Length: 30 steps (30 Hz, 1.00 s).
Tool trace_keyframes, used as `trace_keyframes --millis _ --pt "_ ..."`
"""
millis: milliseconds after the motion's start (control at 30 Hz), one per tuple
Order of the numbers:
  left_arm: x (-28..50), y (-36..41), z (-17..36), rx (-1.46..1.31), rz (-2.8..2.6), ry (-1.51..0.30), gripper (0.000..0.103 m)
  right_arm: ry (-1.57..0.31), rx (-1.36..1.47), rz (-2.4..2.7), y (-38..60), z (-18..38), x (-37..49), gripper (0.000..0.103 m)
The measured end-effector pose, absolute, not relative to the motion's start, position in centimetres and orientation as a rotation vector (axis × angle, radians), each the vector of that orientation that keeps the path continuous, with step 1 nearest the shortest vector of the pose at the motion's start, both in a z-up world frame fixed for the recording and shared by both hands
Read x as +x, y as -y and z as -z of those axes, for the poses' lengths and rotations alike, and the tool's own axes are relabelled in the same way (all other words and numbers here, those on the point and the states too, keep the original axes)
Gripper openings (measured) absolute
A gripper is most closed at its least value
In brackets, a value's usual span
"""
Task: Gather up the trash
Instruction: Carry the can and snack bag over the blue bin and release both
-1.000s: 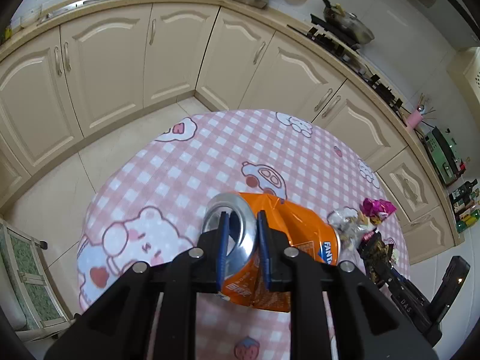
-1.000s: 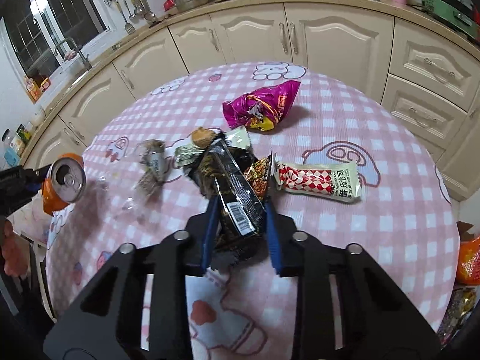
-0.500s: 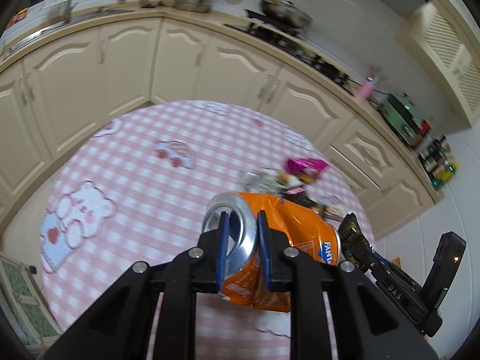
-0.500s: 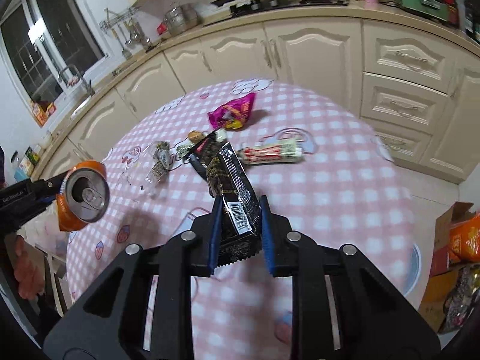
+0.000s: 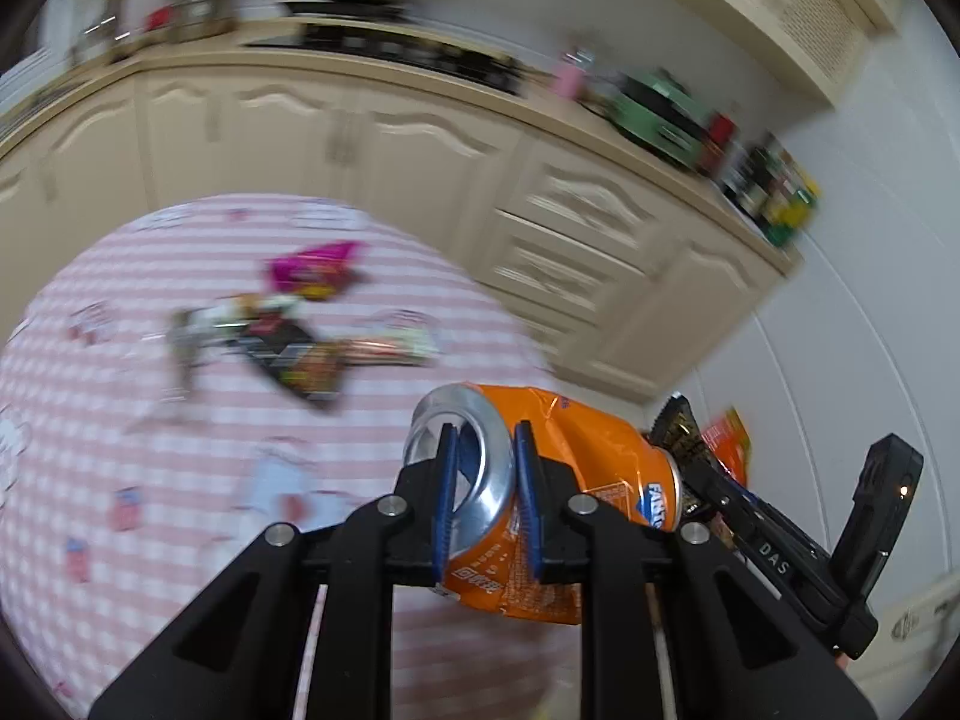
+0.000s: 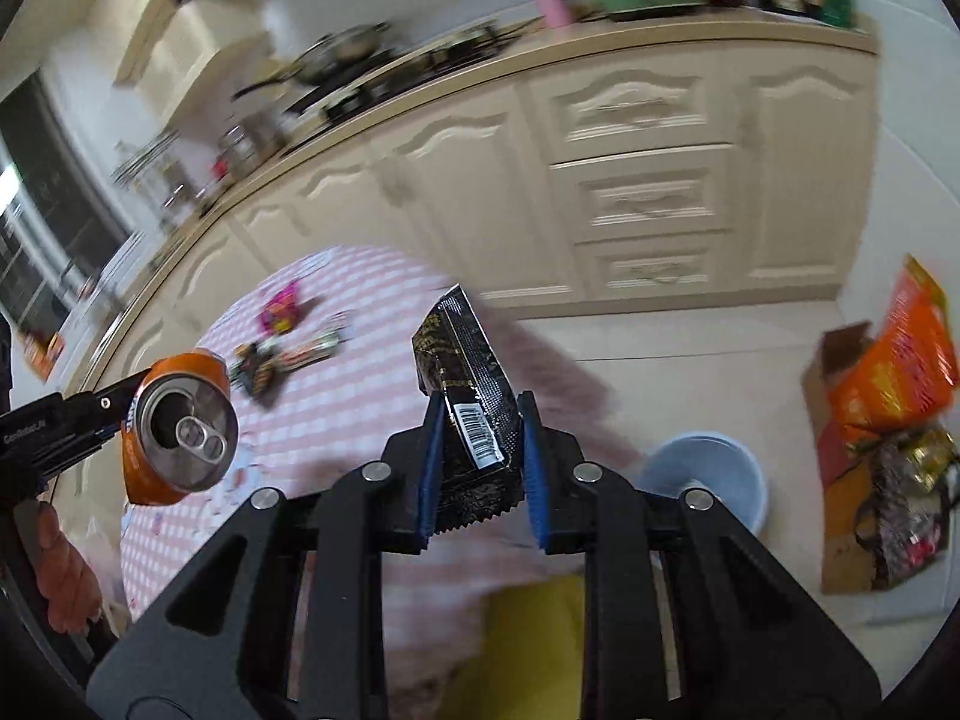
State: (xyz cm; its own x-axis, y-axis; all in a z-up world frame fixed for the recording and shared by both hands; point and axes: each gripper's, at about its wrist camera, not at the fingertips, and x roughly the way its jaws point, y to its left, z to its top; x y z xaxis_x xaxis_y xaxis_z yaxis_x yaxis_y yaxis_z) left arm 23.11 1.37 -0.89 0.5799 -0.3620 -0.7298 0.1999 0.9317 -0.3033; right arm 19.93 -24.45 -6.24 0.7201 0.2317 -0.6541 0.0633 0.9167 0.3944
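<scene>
Mid-collection: the left gripper (image 5: 480, 492) is clamping its jaws on the crushed orange can (image 5: 576, 468), the right gripper (image 6: 480, 468) on a black wrapper (image 6: 468, 396), while wrappers (image 5: 312, 324) are lying at ten o'clock on the worktop (image 5: 120, 420), uncollected.

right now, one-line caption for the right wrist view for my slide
Right tool grips a black wrapper, left tool a crushed orange can, above the pink checked table; blue bin below.

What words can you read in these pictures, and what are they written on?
"FANT": on the orange can, the rest hidden.
"DAS": on the right gripper, seen in the left view.
"GenRobot.AI", small: on the left gripper, seen in the right view.
Black wrapper: barcode and gold print, unreadable.
Wrappers on the table: blurred.
</scene>
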Motion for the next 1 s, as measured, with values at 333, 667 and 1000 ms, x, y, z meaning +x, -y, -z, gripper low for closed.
trace_keyframes --millis 333,667,1000 --pt "23.1 15.8 4.5 -0.011 0.547 -1.008 0.018 -0.763 0.535 0.141 36.5 9.0 14.2 0.024" --pt "24.9 25.6 11.2 0.121 0.561 -1.15 0.019 -0.822 0.617 0.258 42.8 13.0 12.0 0.024" --pt "28.9 26.3 17.3 0.159 0.447 -1.334 0.032 -0.9 0.616 0.226 42.7 15.9 15.2 0.024"
